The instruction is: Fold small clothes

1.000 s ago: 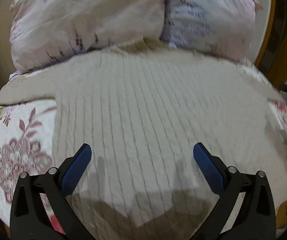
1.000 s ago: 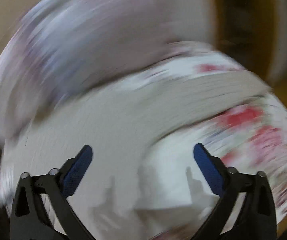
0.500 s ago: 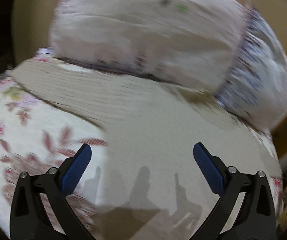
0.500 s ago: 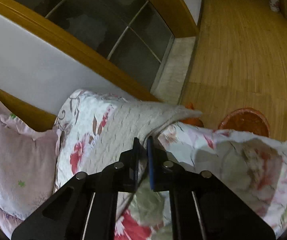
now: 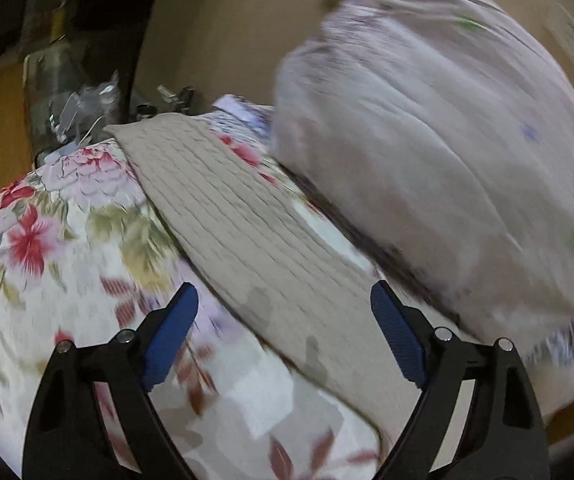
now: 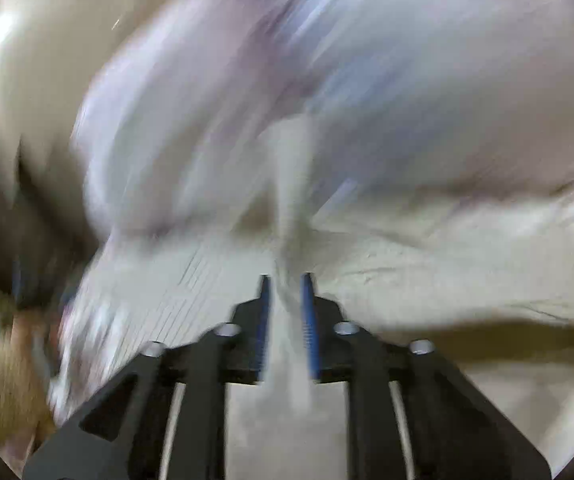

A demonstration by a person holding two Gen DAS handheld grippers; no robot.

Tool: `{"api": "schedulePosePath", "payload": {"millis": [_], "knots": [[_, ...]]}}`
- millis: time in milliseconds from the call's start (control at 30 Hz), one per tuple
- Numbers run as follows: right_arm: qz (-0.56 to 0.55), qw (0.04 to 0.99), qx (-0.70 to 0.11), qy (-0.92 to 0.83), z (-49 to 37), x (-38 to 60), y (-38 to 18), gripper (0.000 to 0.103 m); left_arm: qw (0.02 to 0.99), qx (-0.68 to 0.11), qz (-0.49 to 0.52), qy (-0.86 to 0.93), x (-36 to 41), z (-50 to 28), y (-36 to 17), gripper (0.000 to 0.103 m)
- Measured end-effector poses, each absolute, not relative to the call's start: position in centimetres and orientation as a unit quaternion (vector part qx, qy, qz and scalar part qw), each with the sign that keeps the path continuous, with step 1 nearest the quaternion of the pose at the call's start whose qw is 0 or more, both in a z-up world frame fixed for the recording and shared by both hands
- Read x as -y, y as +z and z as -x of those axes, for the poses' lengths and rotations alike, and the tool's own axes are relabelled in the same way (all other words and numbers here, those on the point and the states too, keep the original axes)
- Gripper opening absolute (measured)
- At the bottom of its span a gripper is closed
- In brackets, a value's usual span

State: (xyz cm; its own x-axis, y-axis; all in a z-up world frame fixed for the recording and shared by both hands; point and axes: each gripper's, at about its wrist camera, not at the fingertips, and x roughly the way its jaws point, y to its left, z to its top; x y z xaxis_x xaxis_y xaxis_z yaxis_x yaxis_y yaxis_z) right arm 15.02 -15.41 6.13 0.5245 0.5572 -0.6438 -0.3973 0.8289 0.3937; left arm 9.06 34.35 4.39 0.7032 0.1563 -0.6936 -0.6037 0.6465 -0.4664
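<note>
- My left gripper (image 5: pixel 283 332) is released: its blue fingers (image 5: pixel 169 338) stand wide apart with nothing between them
- I hold the left gripper pointing forward and slightly down over the beige ribbed sweater (image 5: pixel 247 232), whose sleeve lies flat as a diagonal band running from between the fingers away toward the upper left
- The sleeve rests on the floral bedspread (image 5: pixel 47 232); its far end reaches the bedspread's edge
- To the right of the sleeve, a pale lilac pillow (image 5: pixel 427 152) lies on the bedspread, close beside the sleeve's right edge
- My right gripper (image 6: pixel 285 292) is clenched on a bunched fold of the sweater (image 6: pixel 291 184), which rises from between the nearly closed fingers as a narrow upright ridge
- The right wrist view is heavily motion-blurred; beyond the fold I can make out ribbed sweater fabric spread to both sides and a pale pillow mass behind it, but no finer detail
</note>
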Motion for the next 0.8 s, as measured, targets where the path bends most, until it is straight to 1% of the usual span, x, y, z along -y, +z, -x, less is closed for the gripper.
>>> {"api": "schedulePosePath", "payload": {"millis": [67, 100, 133, 167, 200, 233, 300, 367, 433, 500, 567, 600, 633, 700, 767, 800], "knots": [[-0.098, 0.846, -0.432, 0.296, -13.5, 12.6, 4.5, 0.031, 0.838, -0.315, 0.381, 0.229, -36.2, -9.3, 3.7, 0.087], [-0.097, 0.847, -0.434, 0.292, -13.0, 12.4, 4.5, 0.043, 0.829, -0.317, 0.397, 0.235, -37.3, -9.5, 3.2, 0.087], [-0.093, 0.851, -0.435, 0.279, -12.7, 12.7, 4.5, 0.054, 0.823, -0.317, 0.405, 0.238, -38.1, -9.6, 2.8, 0.085], [-0.091, 0.855, -0.436, 0.266, -12.7, 13.2, 4.6, 0.057, 0.818, -0.317, 0.413, 0.243, -38.8, -9.6, 2.5, 0.079], [-0.094, 0.858, -0.441, 0.245, -12.6, 14.1, 4.7, 0.057, 0.81, -0.317, 0.428, 0.246, -40.0, -9.6, 2.0, 0.076], [-0.099, 0.859, -0.444, 0.232, -12.7, 14.8, 4.7, 0.057, 0.801, -0.316, 0.442, 0.25, -40.9, -9.6, 1.5, 0.071], [-0.125, 0.859, -0.459, 0.191, -13.2, 17.2, 4.4, 0.058, 0.79, -0.289, 0.479, 0.25, -42.6, -9.0, 1.0, 0.068], [-0.137, 0.86, -0.463, 0.164, -13.2, 18.5, 4.1, 0.059, 0.777, -0.275, 0.508, 0.251, -44.2, -8.9, 0.6, 0.057], [-0.135, 0.862, -0.466, 0.148, -13.2, 19.1, 3.9, 0.063, 0.765, -0.26, 0.535, 0.247, -45.5, -8.8, 0.4, 0.057], [-0.123, 0.863, -0.469, 0.144, -12.9, 19.2, 3.8, 0.063, 0.761, -0.25, 0.546, 0.246, -46.7, -9.2, 0.3, 0.051], [-0.114, 0.861, -0.474, 0.148, -12.7, 19.0, 3.7, 0.063, 0.754, -0.251, 0.554, 0.249, -47.4, -9.3, -0.1, 0.012], [-0.109, 0.86, -0.474, 0.151, -12.5, 18.9, 3.7, 0.063, 0.747, -0.259, 0.558, 0.252, -47.8, -9.5, -0.5, 0.006], [-0.104, 0.861, -0.474, 0.155, -12.4, 18.8, 3.8, 0.063, 0.748, -0.262, 0.554, 0.253, -47.6, -9.5, -0.4, 0.007], [-0.097, 0.862, -0.472, 0.159, -12.1, 19.0, 4.1, 0.064, 0.787, -0.261, 0.507, 0.234, -46.2, -10.1, 1.8, 0.006], [-0.092, 0.865, -0.468, 0.16, -12.0, 19.7, 4.3, 0.064, 0.843, -0.27, 0.426, 0.188, -42.6, -11.3, 5.5, 0.006], [-0.092, 0.866, -0.465, 0.157, -12.0, 20.3, 4.4, 0.064, 0.877, -0.271, 0.368, 0.147, -39.6, -12.3, 8.0, 0.006]]}}
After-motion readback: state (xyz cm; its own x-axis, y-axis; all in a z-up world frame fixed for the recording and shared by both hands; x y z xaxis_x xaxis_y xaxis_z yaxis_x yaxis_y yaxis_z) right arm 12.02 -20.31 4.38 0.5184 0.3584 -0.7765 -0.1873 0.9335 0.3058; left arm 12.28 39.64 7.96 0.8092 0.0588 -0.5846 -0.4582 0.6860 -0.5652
